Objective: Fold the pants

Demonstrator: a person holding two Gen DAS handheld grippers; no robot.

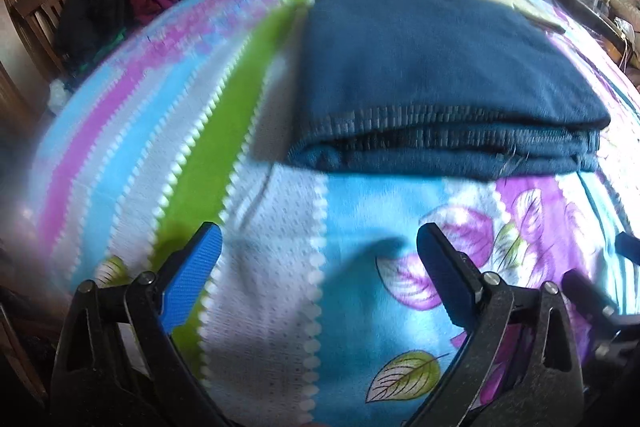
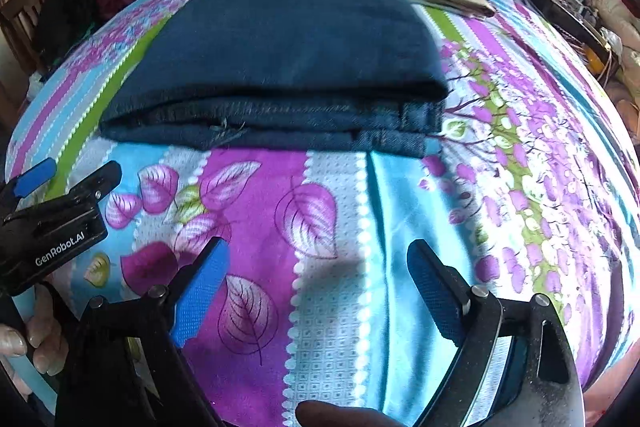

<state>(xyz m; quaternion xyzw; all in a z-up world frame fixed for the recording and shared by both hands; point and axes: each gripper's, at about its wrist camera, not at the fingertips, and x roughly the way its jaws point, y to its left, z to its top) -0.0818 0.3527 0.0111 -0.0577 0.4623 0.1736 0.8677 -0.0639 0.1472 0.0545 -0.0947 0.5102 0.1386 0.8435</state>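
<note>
My left tongs (image 1: 318,241) have black, triangular cut-out arms joined by silver screws, with ribbed blue pads (image 1: 194,275) on the inner faces. My right tongs (image 2: 318,259) are built the same, with textured blue pads (image 2: 200,293). The left body carries white "GenRobot.AI" lettering (image 2: 60,250). My hand (image 2: 24,341) shows its fingernails.

folded pants (image 2: 280,67) on bedspread (image 2: 520,187) (floral), right tool (image 2: 318,251) agape

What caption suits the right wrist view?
Open right gripper hovers before folded navy pants on a floral bedsheet.
</note>
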